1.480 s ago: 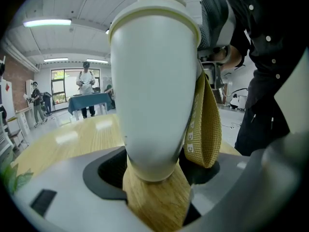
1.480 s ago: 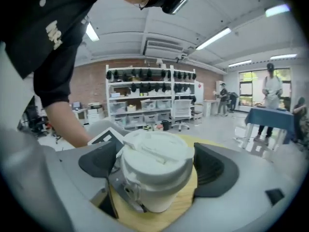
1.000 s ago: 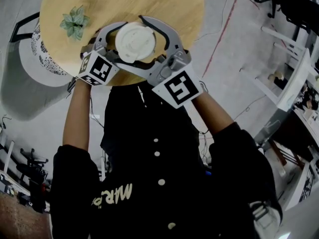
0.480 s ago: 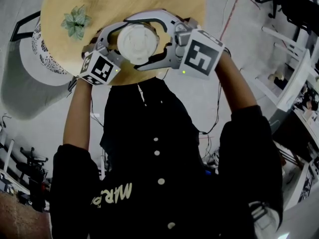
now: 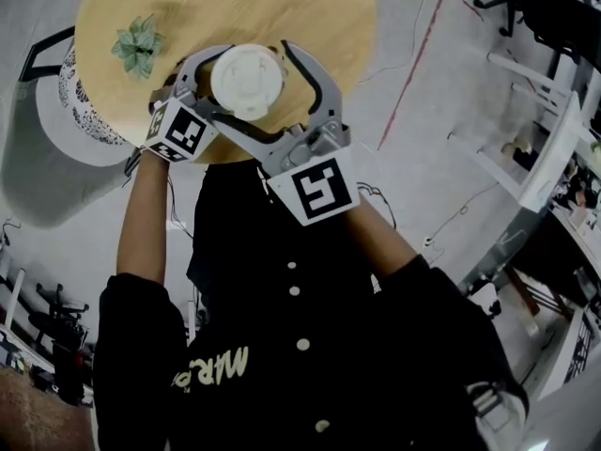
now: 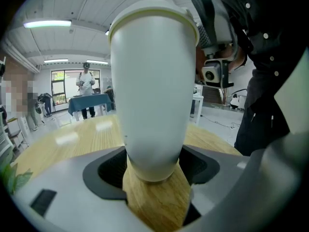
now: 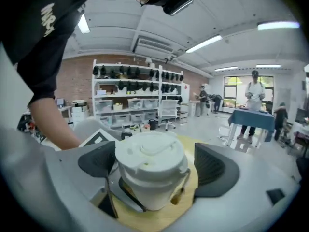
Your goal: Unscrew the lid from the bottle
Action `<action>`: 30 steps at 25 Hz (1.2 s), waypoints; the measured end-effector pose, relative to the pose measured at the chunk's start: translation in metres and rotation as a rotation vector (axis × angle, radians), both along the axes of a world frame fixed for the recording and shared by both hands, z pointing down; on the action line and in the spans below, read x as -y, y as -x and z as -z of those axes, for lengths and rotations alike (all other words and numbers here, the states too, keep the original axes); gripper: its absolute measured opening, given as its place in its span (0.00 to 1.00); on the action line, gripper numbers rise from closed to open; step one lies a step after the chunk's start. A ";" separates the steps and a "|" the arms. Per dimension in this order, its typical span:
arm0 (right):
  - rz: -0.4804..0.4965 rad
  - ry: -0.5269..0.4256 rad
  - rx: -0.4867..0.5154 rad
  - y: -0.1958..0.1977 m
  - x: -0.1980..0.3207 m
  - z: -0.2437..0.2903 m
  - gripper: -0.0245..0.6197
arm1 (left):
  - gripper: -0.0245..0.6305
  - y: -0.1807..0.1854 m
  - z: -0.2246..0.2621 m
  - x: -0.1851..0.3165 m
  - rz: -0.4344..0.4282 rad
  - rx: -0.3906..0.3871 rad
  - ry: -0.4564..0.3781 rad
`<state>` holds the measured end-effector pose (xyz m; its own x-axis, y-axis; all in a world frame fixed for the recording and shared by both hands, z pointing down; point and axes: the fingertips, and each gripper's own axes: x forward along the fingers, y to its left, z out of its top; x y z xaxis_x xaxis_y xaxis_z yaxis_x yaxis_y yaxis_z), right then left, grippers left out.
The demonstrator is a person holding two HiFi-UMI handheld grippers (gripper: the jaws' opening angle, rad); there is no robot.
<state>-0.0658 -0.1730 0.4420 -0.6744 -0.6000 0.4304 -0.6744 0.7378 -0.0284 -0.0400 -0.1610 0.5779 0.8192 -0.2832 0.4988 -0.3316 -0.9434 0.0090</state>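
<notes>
A white bottle (image 6: 153,95) stands upright on the round wooden table (image 5: 300,7). Its white screw lid (image 5: 247,81) (image 7: 150,157) faces up. My left gripper (image 5: 202,78) (image 6: 154,167) is shut on the bottle's lower body, a dark pad pressing on each side. My right gripper (image 5: 246,79) (image 7: 155,167) reaches in from the near side and surrounds the lid. Its jaws have just been opening. The lid sits between its pads (image 7: 216,170), with a gap showing on the right side.
A small green plant (image 5: 139,43) sits on the table left of the bottle. A white perforated seat (image 5: 80,101) stands at the table's left edge. White furniture (image 5: 545,148) is on the floor at right. Shelves (image 7: 135,100) and standing people fill the background.
Half a second ago the right gripper's marker cube was up at the right of the lid; it has swung back down to the near side. The left gripper and bottle kept still.
</notes>
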 end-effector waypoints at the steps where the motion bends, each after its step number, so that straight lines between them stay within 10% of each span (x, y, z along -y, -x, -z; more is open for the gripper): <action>1: -0.044 0.001 0.004 0.003 0.001 -0.002 0.81 | 0.55 -0.001 0.000 0.000 0.001 -0.001 -0.001; 10: -0.056 -0.115 -0.017 0.010 0.013 -0.001 0.75 | 0.55 -0.001 0.000 0.001 0.004 -0.006 -0.003; 13: 0.101 -0.145 0.004 0.017 0.013 0.004 0.75 | 0.55 0.000 0.000 0.001 0.004 -0.013 0.003; 21: 0.932 -0.061 0.057 0.020 -0.017 -0.003 0.75 | 0.55 0.002 -0.003 0.000 -0.091 -0.007 0.003; 25: 1.061 -0.080 0.080 0.019 -0.025 -0.014 0.75 | 0.55 0.004 -0.004 0.000 -0.107 -0.007 0.017; 30: 0.987 -0.050 0.069 0.024 -0.018 -0.007 0.77 | 0.55 0.003 -0.006 0.000 -0.117 0.002 0.010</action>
<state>-0.0896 -0.1547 0.4486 -0.9046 0.2277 0.3604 0.2450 0.9695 0.0023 -0.0431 -0.1612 0.5836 0.8452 -0.1804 0.5031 -0.2190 -0.9756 0.0181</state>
